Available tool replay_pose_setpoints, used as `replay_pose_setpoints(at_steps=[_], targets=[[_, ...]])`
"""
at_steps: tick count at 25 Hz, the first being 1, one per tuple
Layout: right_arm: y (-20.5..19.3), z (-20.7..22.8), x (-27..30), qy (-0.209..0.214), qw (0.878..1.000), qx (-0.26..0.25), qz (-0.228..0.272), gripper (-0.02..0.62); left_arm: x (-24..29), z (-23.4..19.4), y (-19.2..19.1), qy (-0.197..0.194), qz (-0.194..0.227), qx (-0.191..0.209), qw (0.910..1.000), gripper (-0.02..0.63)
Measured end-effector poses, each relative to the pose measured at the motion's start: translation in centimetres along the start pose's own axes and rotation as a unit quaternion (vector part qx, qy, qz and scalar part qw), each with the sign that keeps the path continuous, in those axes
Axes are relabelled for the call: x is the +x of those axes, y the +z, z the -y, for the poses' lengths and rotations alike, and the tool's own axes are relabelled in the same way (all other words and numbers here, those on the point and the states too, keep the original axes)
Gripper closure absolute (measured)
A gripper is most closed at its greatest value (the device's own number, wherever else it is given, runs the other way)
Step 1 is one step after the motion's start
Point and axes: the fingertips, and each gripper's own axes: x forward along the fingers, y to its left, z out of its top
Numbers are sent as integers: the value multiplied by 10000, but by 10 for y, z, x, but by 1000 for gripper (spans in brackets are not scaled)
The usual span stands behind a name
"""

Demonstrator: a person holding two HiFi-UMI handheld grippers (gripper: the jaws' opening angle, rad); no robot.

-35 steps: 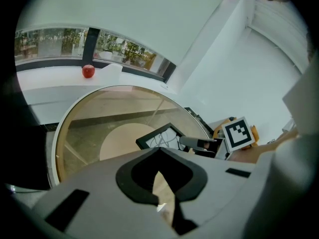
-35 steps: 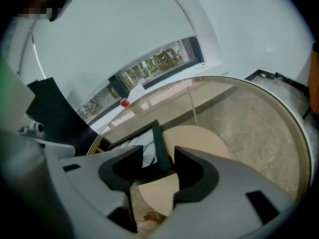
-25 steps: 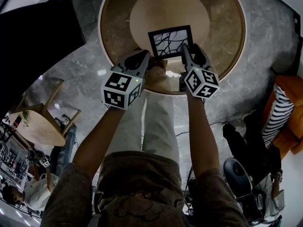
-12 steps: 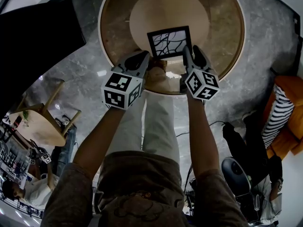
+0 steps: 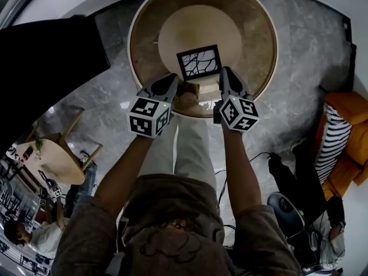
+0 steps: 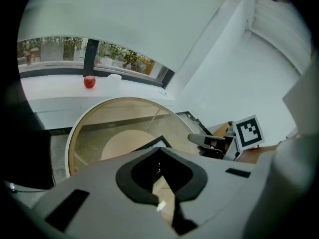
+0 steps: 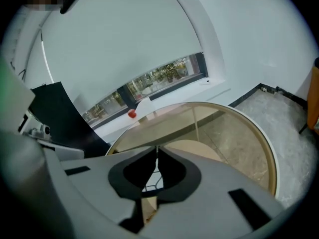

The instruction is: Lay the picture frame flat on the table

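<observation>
1. The picture frame point(image 5: 199, 62) lies flat on the round glass bench point(image 5: 259, 39), over the pale disc of the base that shows through the glass and towards the side nearest the person
2. The frame has a dark border around a white picture with black branching lines, and its long side runs across the head view
3. The left gripper point(image 6: 159, 151) has its jaws together with nothing between them; it hangs over the near rim of the bench, just short of the frame's near left corner and apart from it
4. The right gripper point(image 7: 157, 147) has just been closing its jaws; they now meet at the tips with nothing between them
5. In the head view the right gripper sits at the frame's near right corner, clear of it, and part of the frame shows below its closed jaws in the right gripper view
6. Both grippers point forward and downward, each on its own side of the frame
7. A small red round thing point(image 6: 89, 81) sits on the white ledge beyond the bench
8. A grey marble floor point(image 5: 299, 68) surrounds the bench
</observation>
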Motion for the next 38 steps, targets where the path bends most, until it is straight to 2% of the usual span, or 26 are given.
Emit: replay_pose_setpoints(at_steps=[9,17,30,38], targets=[[56,-61,-72,414,9990,-3,171,577,-71,38,47,-7,153,116,9998,589],[108,-95,-131,586,9972,-42,464,575,-117,62,100,-64,412,383,9984,589],[143,-160,-191,1202,9894,-502,637,575,-178,113,147,-463,771,813,9926,588],[170,-178,-231,1184,9865,-691,892,575,-222,137,165,-570,1109,1024,9869,589]])
